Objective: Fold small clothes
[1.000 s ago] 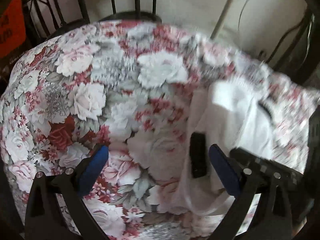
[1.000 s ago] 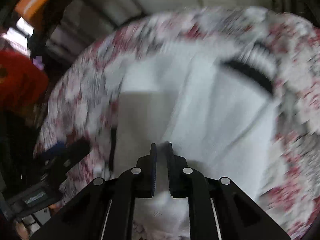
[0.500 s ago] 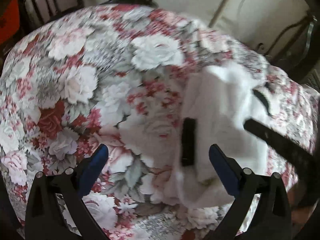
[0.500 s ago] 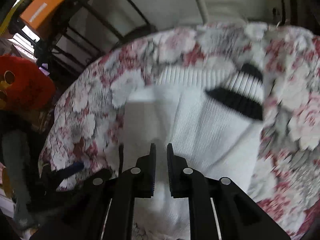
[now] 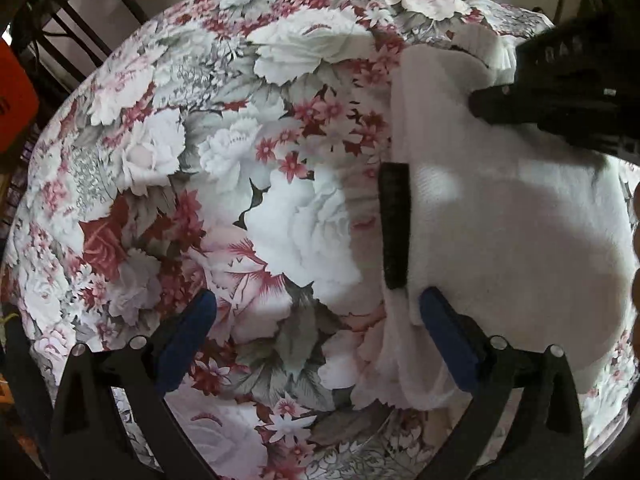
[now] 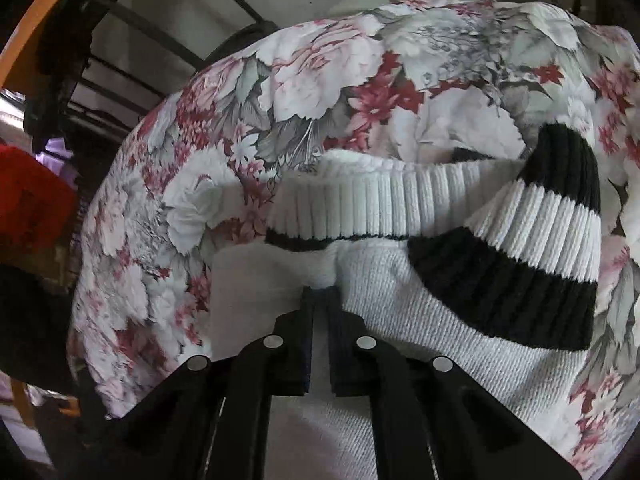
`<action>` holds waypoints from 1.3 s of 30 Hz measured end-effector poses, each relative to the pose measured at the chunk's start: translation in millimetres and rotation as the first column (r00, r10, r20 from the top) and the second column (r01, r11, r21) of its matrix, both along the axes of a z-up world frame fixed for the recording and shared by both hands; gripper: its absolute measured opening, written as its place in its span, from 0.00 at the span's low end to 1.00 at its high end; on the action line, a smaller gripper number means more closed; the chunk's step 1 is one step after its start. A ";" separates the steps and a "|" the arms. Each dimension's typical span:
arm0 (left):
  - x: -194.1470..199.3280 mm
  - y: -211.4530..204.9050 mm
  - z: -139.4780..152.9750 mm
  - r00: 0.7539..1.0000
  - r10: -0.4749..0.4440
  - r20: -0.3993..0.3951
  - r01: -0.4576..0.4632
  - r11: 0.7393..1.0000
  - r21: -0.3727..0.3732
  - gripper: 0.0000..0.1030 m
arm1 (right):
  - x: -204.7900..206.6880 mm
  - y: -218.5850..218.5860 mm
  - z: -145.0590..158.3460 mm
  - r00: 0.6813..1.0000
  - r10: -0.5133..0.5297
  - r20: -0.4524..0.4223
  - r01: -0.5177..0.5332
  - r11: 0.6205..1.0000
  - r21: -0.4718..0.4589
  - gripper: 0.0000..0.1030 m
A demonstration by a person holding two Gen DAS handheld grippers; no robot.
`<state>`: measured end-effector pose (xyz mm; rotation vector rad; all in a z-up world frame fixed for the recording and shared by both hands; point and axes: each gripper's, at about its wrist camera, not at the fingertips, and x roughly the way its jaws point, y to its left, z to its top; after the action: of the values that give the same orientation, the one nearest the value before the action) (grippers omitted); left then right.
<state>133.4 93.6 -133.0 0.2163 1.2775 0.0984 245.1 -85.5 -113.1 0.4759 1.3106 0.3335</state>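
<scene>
A white knit garment (image 5: 500,220) with black stripes lies on the floral cloth at the right of the left wrist view. Its black stripe (image 5: 394,224) runs along its left edge. My left gripper (image 5: 316,320) is open and empty, its right blue pad (image 5: 448,340) resting at the garment's near left edge. My right gripper (image 6: 320,300) is shut on a fold of the white garment (image 6: 420,320), close to the ribbed hem (image 6: 380,204) and the black-and-white striped cuff (image 6: 520,260). The right gripper also shows as a dark shape (image 5: 560,100) over the garment's far end.
A floral tablecloth (image 5: 240,200) covers the round table. Black metal chair backs (image 6: 140,60) stand behind it against a pale wall. An orange box (image 5: 14,100) sits at the far left, and a red object (image 6: 32,200) lies left of the table.
The right gripper has carried its fold of the garment forward to the ribbed hem and cuff. The left gripper has come lower and nearer the cloth, still open.
</scene>
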 end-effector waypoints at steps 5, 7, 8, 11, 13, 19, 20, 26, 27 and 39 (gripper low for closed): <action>-1.4 4.2 11.7 1.000 0.019 -0.003 -0.019 0.998 -0.065 0.96 | -23.1 -13.8 30.9 0.998 0.014 0.060 -0.013 1.000 -0.022 0.17; -1.1 8.2 19.6 0.999 0.033 0.006 -0.032 0.993 -0.110 0.96 | -40.5 -21.6 43.9 0.997 0.023 0.080 -0.018 0.998 -0.059 0.32; -1.1 10.0 24.3 0.999 0.036 0.015 -0.034 0.991 -0.129 0.96 | -52.2 -25.1 51.6 0.995 0.036 0.095 -0.028 0.996 -0.090 0.37; -1.5 8.7 37.8 0.998 0.032 0.054 -0.023 0.988 -0.150 0.96 | -82.4 -31.8 61.3 0.992 0.074 0.103 -0.058 0.986 -0.157 0.37; -2.9 6.7 44.1 0.998 0.020 0.067 -0.009 0.988 -0.157 0.96 | -99.9 -36.1 62.0 0.993 0.078 0.093 -0.060 0.983 -0.174 0.38; -14.6 2.2 45.8 0.998 -0.014 0.068 0.023 0.991 -0.135 0.96 | -136.4 -36.2 53.6 0.996 0.055 0.074 -0.040 0.982 -0.183 0.38; -14.0 0.5 43.1 0.998 -0.014 0.066 0.023 0.991 -0.132 0.96 | -137.8 -33.9 50.5 0.996 0.061 0.071 -0.047 0.982 -0.183 0.39; -9.1 -3.9 22.2 0.999 -0.030 0.035 0.033 0.994 -0.108 0.96 | -131.6 -30.5 29.2 0.996 0.084 0.038 -0.076 0.980 -0.182 0.41; -8.9 -5.4 20.5 0.999 -0.034 0.035 0.037 0.994 -0.103 0.96 | -130.6 -30.5 27.4 0.996 0.084 0.035 -0.076 0.981 -0.179 0.41; -9.6 -6.8 25.4 0.998 -0.036 0.046 0.040 0.995 -0.092 0.96 | -131.6 -31.6 37.7 0.995 0.083 0.052 -0.074 0.987 -0.145 0.49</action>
<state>123.7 86.8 -107.5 0.1573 1.2301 0.0111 113.5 -117.1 -75.4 0.2920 1.2887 0.3142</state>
